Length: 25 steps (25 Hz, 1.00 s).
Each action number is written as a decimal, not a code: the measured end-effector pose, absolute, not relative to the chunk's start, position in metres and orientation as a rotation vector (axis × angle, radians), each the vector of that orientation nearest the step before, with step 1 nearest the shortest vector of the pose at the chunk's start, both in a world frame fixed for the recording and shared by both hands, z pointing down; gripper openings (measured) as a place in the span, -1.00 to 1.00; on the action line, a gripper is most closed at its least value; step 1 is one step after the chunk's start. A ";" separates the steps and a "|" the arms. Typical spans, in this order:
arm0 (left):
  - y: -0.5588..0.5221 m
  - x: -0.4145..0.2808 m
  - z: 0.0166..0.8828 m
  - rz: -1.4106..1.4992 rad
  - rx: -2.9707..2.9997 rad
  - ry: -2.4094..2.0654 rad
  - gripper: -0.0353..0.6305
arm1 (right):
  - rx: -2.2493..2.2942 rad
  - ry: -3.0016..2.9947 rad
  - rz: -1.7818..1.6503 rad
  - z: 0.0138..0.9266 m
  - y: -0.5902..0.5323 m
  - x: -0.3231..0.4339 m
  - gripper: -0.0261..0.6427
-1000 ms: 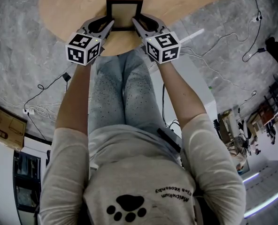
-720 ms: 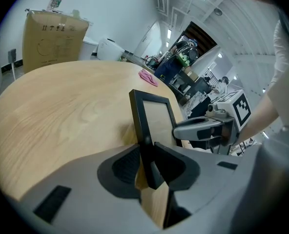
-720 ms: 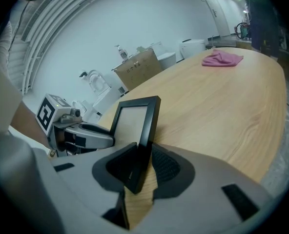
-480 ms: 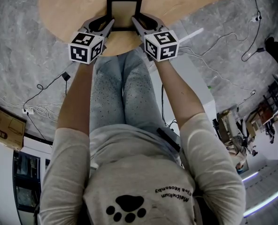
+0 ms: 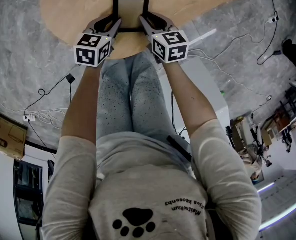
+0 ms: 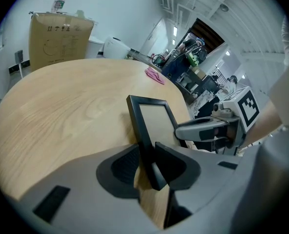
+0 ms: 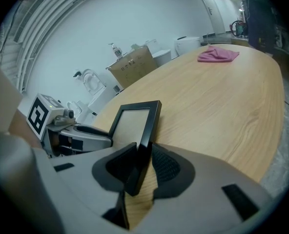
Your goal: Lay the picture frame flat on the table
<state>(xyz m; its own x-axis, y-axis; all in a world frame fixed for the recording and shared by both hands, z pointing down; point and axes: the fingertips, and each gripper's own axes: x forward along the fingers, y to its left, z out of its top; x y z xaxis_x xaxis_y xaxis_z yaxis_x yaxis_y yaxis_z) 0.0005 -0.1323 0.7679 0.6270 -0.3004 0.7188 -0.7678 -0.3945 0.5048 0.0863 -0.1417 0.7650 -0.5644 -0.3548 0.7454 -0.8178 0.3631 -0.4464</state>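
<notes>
picture frame (image 5: 131, 12): tilted, not flat, at the near edge of the table (image 5: 198, 4) | left gripper (image 5: 115, 25): jaws opening, loose around the frame's left side | right gripper (image 5: 145, 23): clamped on the frame's right side

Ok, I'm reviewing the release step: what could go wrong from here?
1. The left gripper is opening its jaws with the picture frame between them, while the right gripper clamps the opposite edge. If the frame isn't fully down, that side could drop or twist.
2. The frame sits near the front edge of the table, above the person's legs. A snag while withdrawing might drag it off.
</notes>
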 end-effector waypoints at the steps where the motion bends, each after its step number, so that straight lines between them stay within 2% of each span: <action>1: -0.132 0.000 0.768 0.674 1.966 -0.844 -0.56 | 1.017 -2.086 1.133 0.766 -0.142 0.086 -0.61; 19: -0.132 -0.001 0.774 0.721 1.934 -0.916 -0.57 | 1.061 -2.006 1.138 0.775 -0.140 0.087 -0.61; 25: -0.136 -0.006 0.768 0.657 1.910 -0.977 -0.60 | 1.092 -1.986 1.117 0.774 -0.141 0.086 -0.61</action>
